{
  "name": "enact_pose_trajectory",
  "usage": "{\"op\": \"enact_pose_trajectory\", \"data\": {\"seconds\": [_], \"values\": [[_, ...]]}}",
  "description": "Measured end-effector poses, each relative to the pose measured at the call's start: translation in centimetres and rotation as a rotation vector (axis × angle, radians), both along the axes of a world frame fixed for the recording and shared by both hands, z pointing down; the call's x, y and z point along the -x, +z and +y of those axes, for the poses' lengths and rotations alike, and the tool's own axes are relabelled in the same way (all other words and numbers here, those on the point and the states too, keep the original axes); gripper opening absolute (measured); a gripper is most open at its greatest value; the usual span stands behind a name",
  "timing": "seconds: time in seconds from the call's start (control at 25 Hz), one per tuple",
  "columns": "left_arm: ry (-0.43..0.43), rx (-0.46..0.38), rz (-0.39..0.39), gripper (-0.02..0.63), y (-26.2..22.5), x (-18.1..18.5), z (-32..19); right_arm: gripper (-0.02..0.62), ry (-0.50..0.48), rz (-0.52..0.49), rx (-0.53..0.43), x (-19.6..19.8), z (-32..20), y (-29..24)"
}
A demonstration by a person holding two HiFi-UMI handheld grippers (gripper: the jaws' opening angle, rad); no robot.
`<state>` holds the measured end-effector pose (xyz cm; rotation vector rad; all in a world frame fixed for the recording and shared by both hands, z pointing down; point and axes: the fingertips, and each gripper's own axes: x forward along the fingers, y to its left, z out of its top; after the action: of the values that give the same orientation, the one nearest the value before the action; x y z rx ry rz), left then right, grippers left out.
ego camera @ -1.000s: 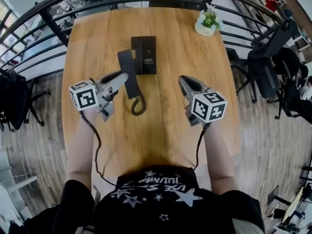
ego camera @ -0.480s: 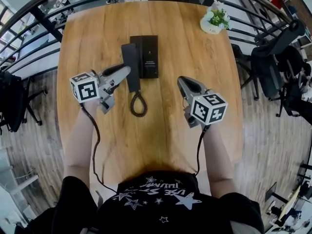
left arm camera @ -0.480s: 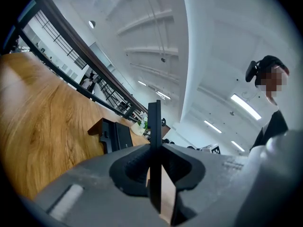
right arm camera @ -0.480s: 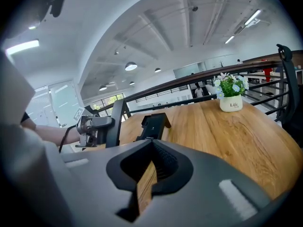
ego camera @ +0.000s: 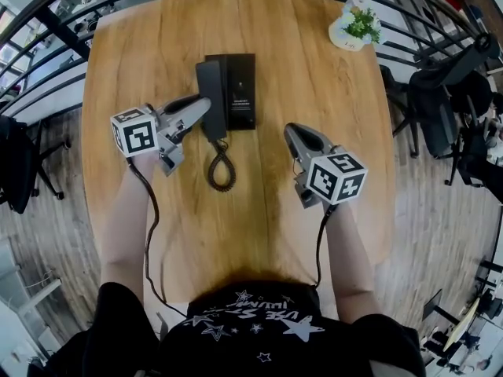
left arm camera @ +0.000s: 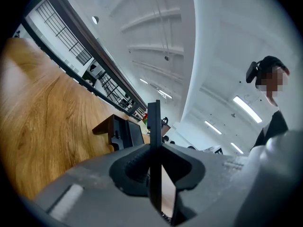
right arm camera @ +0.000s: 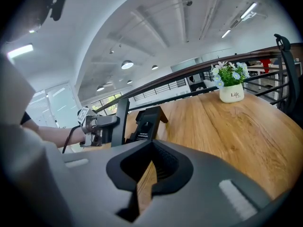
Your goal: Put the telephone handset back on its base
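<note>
The black telephone handset (ego camera: 211, 93) stands edge-on over the left part of the black base (ego camera: 240, 85), parallel to it. My left gripper (ego camera: 204, 108) is shut on the handset's lower half. In the left gripper view the handset (left arm camera: 154, 126) rises as a thin dark bar from between the jaws, with the base (left arm camera: 120, 132) just beyond it. A coiled cord (ego camera: 222, 167) hangs from the handset onto the table. My right gripper (ego camera: 292, 132) hovers to the right of the base, shut and holding nothing. In the right gripper view both handset (right arm camera: 119, 122) and base (right arm camera: 147, 123) show.
The phone rests on a wooden table (ego camera: 314, 77). A small potted plant (ego camera: 357, 26) in a white pot stands at the far right corner. A black railing (ego camera: 55, 30) runs behind the table, and office chairs (ego camera: 464, 108) stand off to the right.
My left gripper has carried the handset up and right, from a tilted spot beside the base to upright over its left part. The right gripper has shifted only slightly.
</note>
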<state>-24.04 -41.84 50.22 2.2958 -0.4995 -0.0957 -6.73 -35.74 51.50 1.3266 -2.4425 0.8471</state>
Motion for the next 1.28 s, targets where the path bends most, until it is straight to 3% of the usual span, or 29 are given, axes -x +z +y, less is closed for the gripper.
{"op": "enact_pose_trajectory", "data": {"seconds": [0.72, 1.28], "values": [[0.059, 0.044, -0.004, 0.077, 3.1, -0.3, -2.4, 0.002, 0.033, -0.047, 0.041, -0.3, -0.8, 2.3], [0.103, 0.126, -0.116, 0.094, 5.3, -0.7, -3.9, 0.002, 0.034, -0.060, 0.051, -0.1, -1.3, 2.8]]}}
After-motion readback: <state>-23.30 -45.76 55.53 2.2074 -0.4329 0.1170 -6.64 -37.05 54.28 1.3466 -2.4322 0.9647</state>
